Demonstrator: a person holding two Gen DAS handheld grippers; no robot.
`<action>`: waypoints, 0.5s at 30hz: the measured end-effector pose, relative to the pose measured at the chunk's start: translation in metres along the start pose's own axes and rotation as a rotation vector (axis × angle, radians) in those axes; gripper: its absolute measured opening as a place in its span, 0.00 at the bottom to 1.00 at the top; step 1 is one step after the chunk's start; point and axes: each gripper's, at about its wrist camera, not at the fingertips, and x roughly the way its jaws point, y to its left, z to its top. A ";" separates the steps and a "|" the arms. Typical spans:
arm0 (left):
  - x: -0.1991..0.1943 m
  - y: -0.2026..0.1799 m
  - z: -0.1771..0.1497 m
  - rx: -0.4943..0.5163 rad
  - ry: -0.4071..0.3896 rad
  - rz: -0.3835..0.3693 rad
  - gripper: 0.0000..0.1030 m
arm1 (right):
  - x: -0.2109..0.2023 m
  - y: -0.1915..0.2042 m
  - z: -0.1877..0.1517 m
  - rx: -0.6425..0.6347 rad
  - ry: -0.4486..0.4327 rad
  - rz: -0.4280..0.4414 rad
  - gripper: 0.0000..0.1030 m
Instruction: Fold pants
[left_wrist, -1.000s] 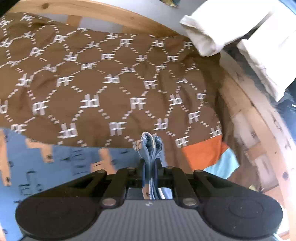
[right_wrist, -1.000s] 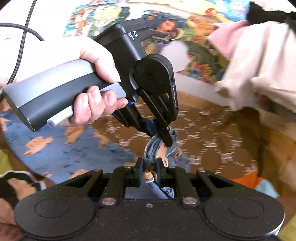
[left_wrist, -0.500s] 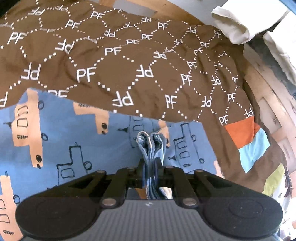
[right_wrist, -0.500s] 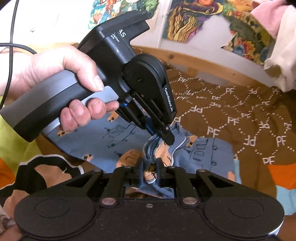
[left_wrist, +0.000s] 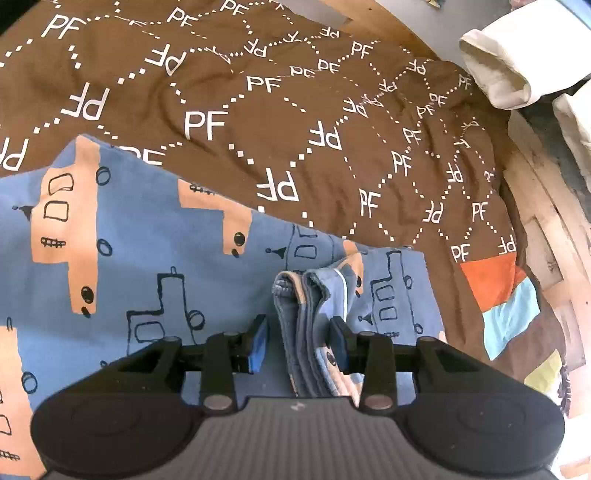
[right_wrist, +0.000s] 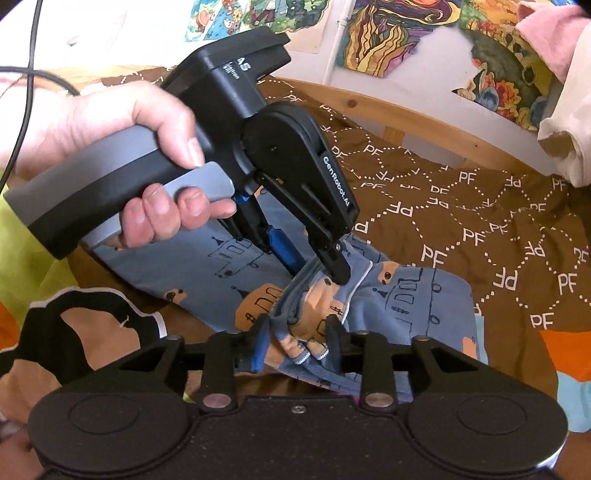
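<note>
The blue pants (left_wrist: 122, 258), printed with orange and outlined trucks, lie folded on a brown "PF" blanket (left_wrist: 280, 122). A bunched edge of the pants (left_wrist: 306, 314) stands between the jaws of my left gripper (left_wrist: 298, 343), which are opening; the left pad is clear of the cloth and the cloth leans on the right one. From the right wrist, the left gripper (right_wrist: 317, 267) is held by a hand (right_wrist: 110, 147), tips down on the pants (right_wrist: 417, 317). My right gripper (right_wrist: 297, 341) is also opening, with a crumpled hem (right_wrist: 303, 332) loose between its fingers.
A wooden bed frame (right_wrist: 417, 122) runs behind the blanket, with posters (right_wrist: 399, 33) on the wall above. Cream cloth (left_wrist: 506, 70) hangs at the upper right. A black-and-tan garment (right_wrist: 85, 332) and yellow-green fabric (right_wrist: 33, 266) lie at the left. A cable (right_wrist: 22, 70) trails from the hand.
Both grippers came down with the pants edge until the pants lay on the blanket. Both pairs of jaws, shut on the edge before, have parted, and the cloth now sits loose between them.
</note>
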 end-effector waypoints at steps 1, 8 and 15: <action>0.000 -0.001 0.000 -0.004 0.000 0.006 0.39 | 0.001 0.001 0.000 -0.010 -0.002 -0.008 0.36; -0.001 -0.009 -0.001 0.000 0.005 0.076 0.21 | 0.005 0.005 0.003 -0.036 -0.010 -0.007 0.29; -0.004 -0.014 -0.003 0.019 -0.008 0.095 0.11 | 0.002 0.004 0.002 -0.030 -0.022 0.001 0.16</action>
